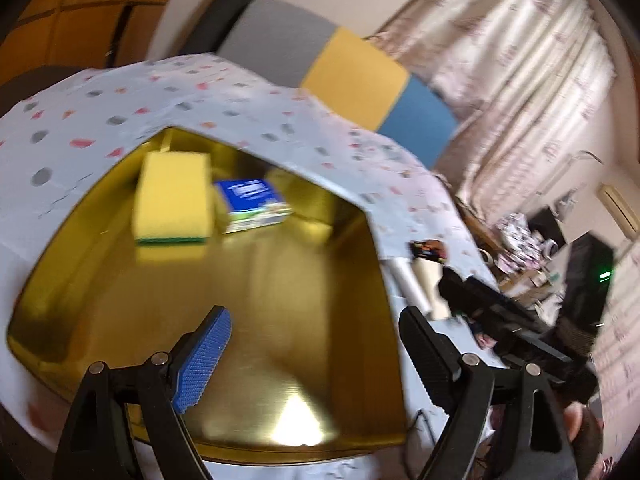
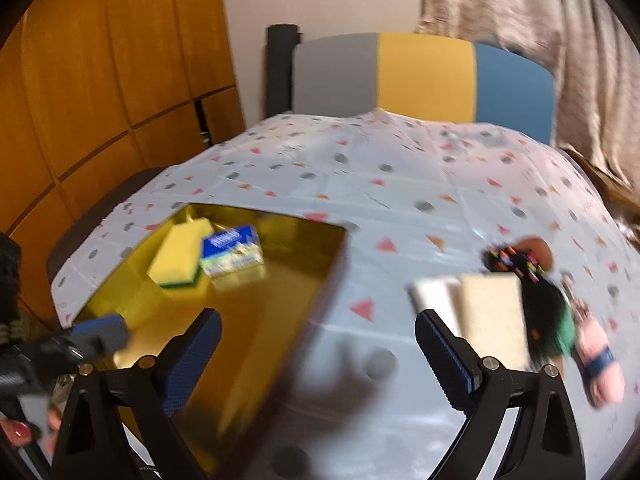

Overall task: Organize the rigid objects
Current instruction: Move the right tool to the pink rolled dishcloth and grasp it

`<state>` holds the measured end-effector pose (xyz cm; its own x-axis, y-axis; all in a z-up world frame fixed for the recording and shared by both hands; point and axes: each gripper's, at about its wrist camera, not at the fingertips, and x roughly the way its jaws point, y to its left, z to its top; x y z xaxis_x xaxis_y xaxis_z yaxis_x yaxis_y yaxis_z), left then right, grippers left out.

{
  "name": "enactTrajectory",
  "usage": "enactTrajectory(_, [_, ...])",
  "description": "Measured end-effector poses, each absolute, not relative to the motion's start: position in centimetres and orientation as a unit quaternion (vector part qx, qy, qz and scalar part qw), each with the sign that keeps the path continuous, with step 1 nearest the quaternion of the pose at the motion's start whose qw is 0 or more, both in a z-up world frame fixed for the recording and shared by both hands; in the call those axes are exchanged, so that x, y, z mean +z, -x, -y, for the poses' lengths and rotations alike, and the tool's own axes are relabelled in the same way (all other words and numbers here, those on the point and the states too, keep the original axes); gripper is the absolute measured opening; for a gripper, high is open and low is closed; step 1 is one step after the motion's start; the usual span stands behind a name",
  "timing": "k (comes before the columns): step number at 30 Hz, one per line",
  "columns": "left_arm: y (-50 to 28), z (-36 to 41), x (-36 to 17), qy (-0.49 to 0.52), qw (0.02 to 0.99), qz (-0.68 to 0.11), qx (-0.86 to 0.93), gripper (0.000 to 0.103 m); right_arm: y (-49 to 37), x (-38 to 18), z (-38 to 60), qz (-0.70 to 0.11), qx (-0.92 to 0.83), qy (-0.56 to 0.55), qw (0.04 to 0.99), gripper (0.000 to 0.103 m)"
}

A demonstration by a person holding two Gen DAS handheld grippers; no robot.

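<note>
A gold box (image 1: 280, 344) sits on the patterned tablecloth; it also shows in the right wrist view (image 2: 256, 320). Inside it lie a yellow-green sponge (image 1: 174, 198) (image 2: 180, 258) and a blue-and-white carton (image 1: 252, 202) (image 2: 232, 250), side by side at the far end. My left gripper (image 1: 316, 344) is open and empty above the box's near part. My right gripper (image 2: 318, 344) is open and empty above the box's right wall. To its right on the cloth lie a beige block (image 2: 494, 316), a white roll (image 2: 432, 298), a dark green-and-black object (image 2: 550, 320) and a pink object (image 2: 600, 360).
A grey, yellow and blue chair back (image 2: 424, 80) stands behind the table. Wooden cabinets (image 2: 100, 100) are at the left, curtains (image 1: 520, 60) at the right. The left gripper's tip (image 2: 100, 334) shows at the box's near left in the right wrist view.
</note>
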<state>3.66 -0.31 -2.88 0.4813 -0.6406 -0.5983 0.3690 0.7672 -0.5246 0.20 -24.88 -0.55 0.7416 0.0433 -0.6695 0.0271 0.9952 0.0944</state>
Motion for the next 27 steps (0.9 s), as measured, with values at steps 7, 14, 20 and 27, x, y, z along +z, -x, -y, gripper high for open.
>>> enactTrajectory(7, [-1.7, 4.1, -2.9, 0.126, 0.833, -0.416, -0.343, 0.087, 4.7, -4.0, 30.3, -0.39, -0.06, -0.075, 0.916, 0.098])
enactTrajectory(14, [1.0, 8.1, -3.1, 0.089, 0.815, -0.427, -0.382, 0.087, 9.5, -6.1, 35.8, -0.393, -0.128, -0.108, 0.904, 0.098])
enactTrajectory(20, [2.2, 10.8, -2.8, 0.047, 0.81, -0.433, -0.393, 0.087, 11.7, -7.1, 39.9, -0.391, -0.171, -0.124, 0.896, 0.098])
enactTrajectory(27, [2.4, 13.4, -2.7, 0.027, 0.801, -0.449, -0.396, 0.087, 12.8, -7.4, 44.2, -0.39, -0.211, -0.132, 0.887, 0.098])
